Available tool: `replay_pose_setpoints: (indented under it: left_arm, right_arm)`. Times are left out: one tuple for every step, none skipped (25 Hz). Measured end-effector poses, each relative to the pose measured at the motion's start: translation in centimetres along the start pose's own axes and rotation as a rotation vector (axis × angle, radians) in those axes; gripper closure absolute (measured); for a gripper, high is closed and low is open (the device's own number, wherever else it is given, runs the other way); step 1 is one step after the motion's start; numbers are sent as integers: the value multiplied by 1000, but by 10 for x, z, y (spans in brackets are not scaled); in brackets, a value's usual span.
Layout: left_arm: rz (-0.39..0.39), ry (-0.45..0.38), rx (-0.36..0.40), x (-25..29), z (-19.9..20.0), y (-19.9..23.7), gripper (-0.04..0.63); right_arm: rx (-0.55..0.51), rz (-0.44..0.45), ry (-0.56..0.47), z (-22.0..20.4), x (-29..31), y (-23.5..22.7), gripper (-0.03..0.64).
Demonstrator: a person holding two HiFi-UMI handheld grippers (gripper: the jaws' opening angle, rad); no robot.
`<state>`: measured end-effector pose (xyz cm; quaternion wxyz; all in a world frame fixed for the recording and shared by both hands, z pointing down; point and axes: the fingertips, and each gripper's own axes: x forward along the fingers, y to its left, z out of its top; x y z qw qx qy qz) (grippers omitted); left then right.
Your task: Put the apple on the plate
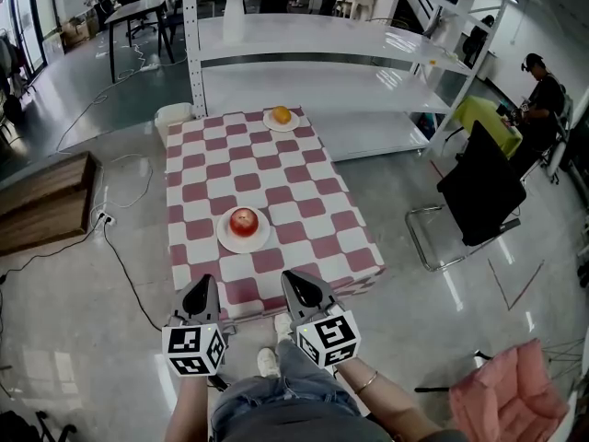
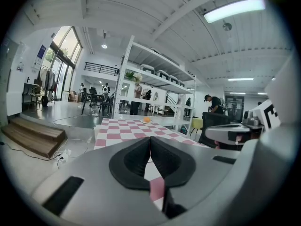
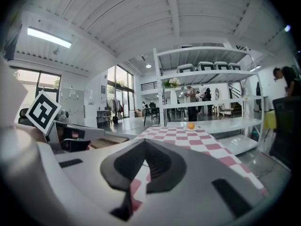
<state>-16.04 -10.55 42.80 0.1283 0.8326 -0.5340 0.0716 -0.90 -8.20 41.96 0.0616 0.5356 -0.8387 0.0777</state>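
A red apple (image 1: 244, 220) rests on a white plate (image 1: 224, 238) near the front of the table with the red and white checked cloth (image 1: 304, 191). At the table's far end lies an orange fruit (image 1: 282, 114) (image 2: 146, 119) (image 3: 191, 125) on a second small plate (image 1: 268, 122). Both grippers are held close to the person's body, short of the table's front edge. My left gripper (image 1: 201, 295) (image 2: 150, 141) is shut with nothing between its jaws. My right gripper (image 1: 299, 288) (image 3: 144, 145) is beside it, also shut and empty.
A black chair (image 1: 479, 191) stands right of the table. White shelving (image 1: 322, 63) runs behind it and a white bin (image 1: 172, 118) sits at its far left corner. A wooden platform (image 1: 41, 201) and floor cables lie at left; a pink cloth (image 1: 506, 394) at lower right.
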Motion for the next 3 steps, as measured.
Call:
replay_pose_setpoints:
  left_arm:
    - [0, 0, 0, 0, 0, 0, 578]
    - [0, 0, 1, -1, 0, 1, 578]
    - [0, 0, 1, -1, 1, 1, 578]
  right_arm:
    - [1, -1, -1, 0, 0, 0, 607]
    - [2, -1, -1, 0, 0, 0, 607]
    - [4, -2, -2, 0, -1, 0, 607]
